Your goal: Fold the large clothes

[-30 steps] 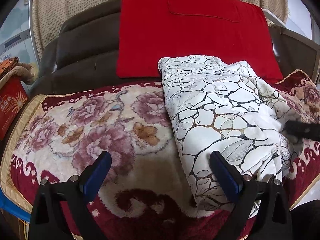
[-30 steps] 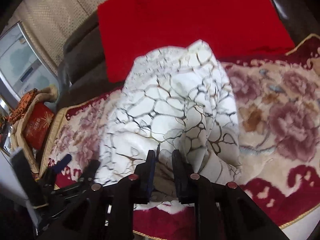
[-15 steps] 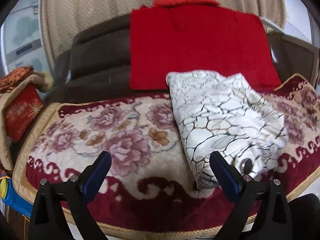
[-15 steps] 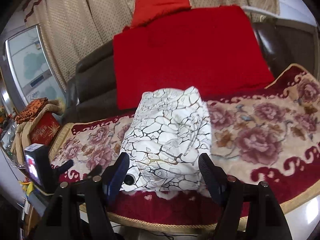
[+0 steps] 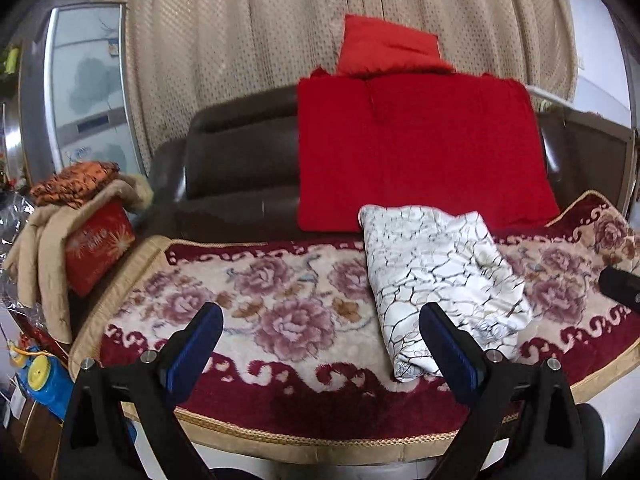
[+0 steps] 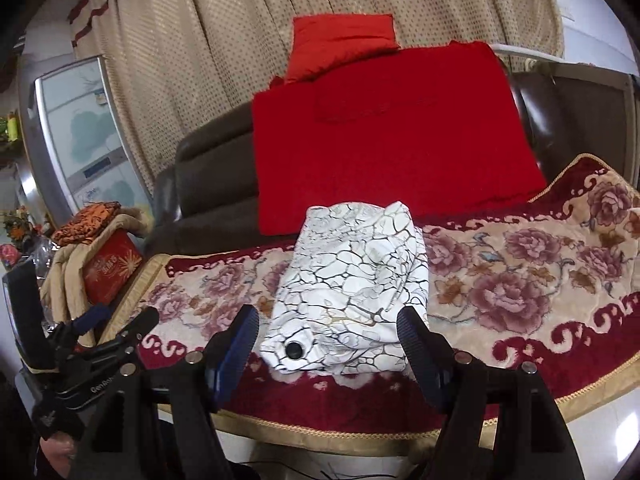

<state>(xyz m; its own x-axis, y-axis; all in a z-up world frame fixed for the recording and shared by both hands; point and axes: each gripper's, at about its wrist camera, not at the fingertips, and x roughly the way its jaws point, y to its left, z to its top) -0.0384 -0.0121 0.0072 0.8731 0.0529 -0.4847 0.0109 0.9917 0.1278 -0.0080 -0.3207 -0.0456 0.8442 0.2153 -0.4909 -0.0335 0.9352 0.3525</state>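
Right wrist: folded garment point(image 6: 352, 288) beyond gripper point(image 6: 326, 340).

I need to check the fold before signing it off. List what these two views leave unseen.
- Underside and inner layers of the folded white garment with dark crackle print: both wrist views show only its top.
- Garment's near edge in the left wrist view: covered by a blue-padded finger of the left gripper.
- Garment type: cannot tell; one black button shows.
- Floral plush blanket: cut off by frame edges.

One folded white garment point(image 6: 354, 280), two grippers point(image 5: 320, 344) point(image 6: 328, 344), one floral blanket point(image 5: 280, 320).
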